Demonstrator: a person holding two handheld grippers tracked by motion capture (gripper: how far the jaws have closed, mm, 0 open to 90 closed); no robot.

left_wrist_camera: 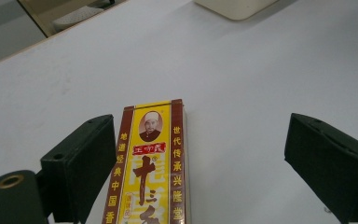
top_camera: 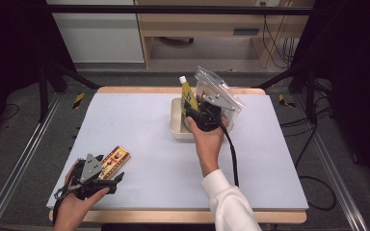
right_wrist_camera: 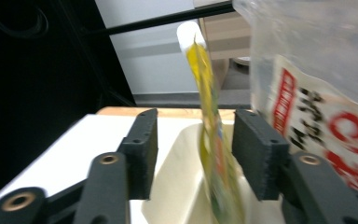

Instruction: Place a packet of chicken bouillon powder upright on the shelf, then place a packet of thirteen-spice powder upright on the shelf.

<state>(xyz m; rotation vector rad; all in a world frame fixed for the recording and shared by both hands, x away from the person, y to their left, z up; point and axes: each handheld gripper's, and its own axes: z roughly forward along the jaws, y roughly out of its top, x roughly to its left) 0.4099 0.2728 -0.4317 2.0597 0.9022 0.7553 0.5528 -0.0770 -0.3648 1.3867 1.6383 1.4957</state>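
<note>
**Right gripper standing open around the yellow pouch at the tray; spice box waits at the near left**

High view. Your right gripper (top_camera: 198, 111) is at the cream rectangular plastic tray (top_camera: 178, 126) on the far middle of the pale blue table (top_camera: 144, 120). A yellow spouted pouch with a white cap (top_camera: 188, 92) stands upright in the tray, and a clear plastic bag with red print (top_camera: 219, 92) leans just right of it, behind the gripper. Your left gripper (top_camera: 113, 179) rests at the near left edge, beside a flat red-and-yellow printed spice box (top_camera: 114, 161) lying on the table.

Left gripper view. The jaws stand wide apart. The spice box (left_wrist_camera: 150, 172) lies between them, close to the left jaw; no pad presses on it. A corner of the tray (left_wrist_camera: 235, 7) shows at the far edge.

Right gripper view. The jaws are about half open with the yellow pouch (right_wrist_camera: 209, 135) between them. It is blurred; it lies close to the right-hand pad, and contact there cannot be told, but the left pad stands clear, so nothing is gripped. The clear bag (right_wrist_camera: 317, 84) crowds the right side.

Judgement. The step in hand appears to be placing items in the tray, the pouch now standing inside it. Your next move calls for backing the right gripper straight off without toppling the pouch or snagging the bag, then closing the left on the spice box.
</note>
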